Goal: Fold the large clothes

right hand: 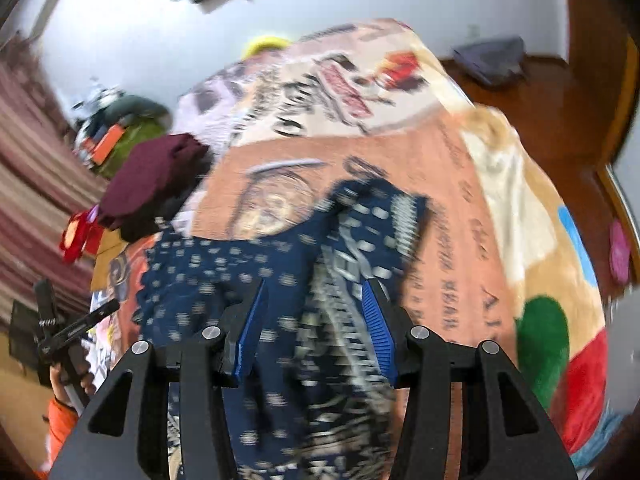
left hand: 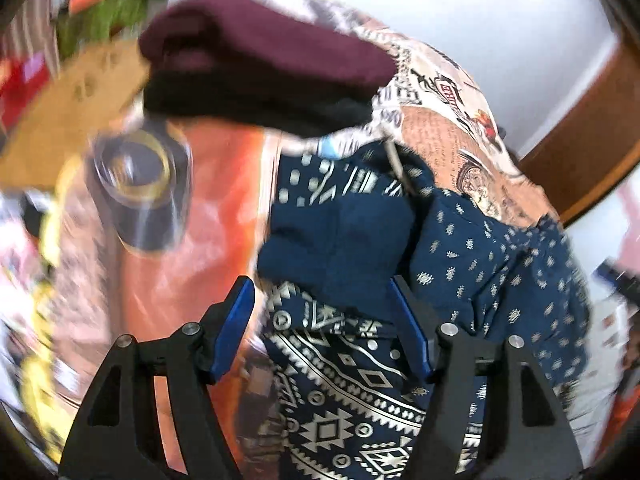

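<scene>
A navy garment with white geometric and dotted print [left hand: 352, 240] lies crumpled on the patterned blanket [left hand: 452, 128]. It also shows in the right wrist view [right hand: 280, 256], blurred. My left gripper [left hand: 320, 300] is open, its blue pads on either side of a bunched fold of the garment, not closed on it. My right gripper [right hand: 316, 304] is open just above the garment, nothing between its pads. The left gripper's body [right hand: 60, 332] shows at the left edge of the right wrist view.
A folded maroon garment on a black one [left hand: 260, 48] sits at the back; it also shows in the right wrist view [right hand: 152, 176]. A tan printed sheet [left hand: 76, 108] and orange bedding [left hand: 208, 216] lie left. Wooden floor [right hand: 540, 120] and white wall [right hand: 160, 40] surround the bed.
</scene>
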The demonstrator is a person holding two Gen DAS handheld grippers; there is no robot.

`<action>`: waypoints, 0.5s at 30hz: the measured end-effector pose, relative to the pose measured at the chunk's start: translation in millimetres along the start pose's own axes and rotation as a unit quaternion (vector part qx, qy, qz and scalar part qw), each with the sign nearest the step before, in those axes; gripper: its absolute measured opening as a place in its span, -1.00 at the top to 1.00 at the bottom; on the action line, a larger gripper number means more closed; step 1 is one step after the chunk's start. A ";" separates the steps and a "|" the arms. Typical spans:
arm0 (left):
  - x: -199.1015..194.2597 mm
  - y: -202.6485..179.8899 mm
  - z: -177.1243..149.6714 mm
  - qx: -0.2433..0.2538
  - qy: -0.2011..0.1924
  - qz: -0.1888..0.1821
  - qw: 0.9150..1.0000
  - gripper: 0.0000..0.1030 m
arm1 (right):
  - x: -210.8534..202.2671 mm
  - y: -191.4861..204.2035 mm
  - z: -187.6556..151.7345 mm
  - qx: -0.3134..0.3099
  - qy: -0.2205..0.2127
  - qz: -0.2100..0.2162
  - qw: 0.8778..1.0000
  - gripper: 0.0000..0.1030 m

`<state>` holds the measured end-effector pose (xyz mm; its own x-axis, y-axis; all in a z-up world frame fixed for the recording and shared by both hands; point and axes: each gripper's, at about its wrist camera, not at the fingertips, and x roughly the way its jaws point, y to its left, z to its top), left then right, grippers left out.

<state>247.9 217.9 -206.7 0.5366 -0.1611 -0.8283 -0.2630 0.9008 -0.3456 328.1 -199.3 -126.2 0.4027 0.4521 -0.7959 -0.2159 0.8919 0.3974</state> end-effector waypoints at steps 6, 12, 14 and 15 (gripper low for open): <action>31.3 34.9 -9.6 -0.100 0.029 -0.072 0.992 -0.30 | 22.2 -24.4 -11.2 0.031 0.044 0.002 0.999 0.12; 74.1 28.4 -6.6 -0.099 0.068 -0.071 0.990 -0.30 | 30.4 -30.0 -4.2 0.045 0.044 0.044 0.997 -0.03; 78.1 23.2 -3.0 -0.090 0.058 -0.075 0.991 -0.30 | 38.4 -30.1 1.7 0.046 0.043 0.049 0.997 -0.03; 80.4 19.7 -0.5 -0.086 0.054 -0.077 0.992 -0.30 | 41.7 -30.5 3.8 0.048 0.043 0.049 0.997 -0.03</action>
<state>285.4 222.5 -280.3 0.4946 -0.3424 -0.7989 -0.3217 0.7818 -0.5342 354.9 -207.6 -169.8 0.3061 0.5378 -0.7855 -0.1622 0.8425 0.5137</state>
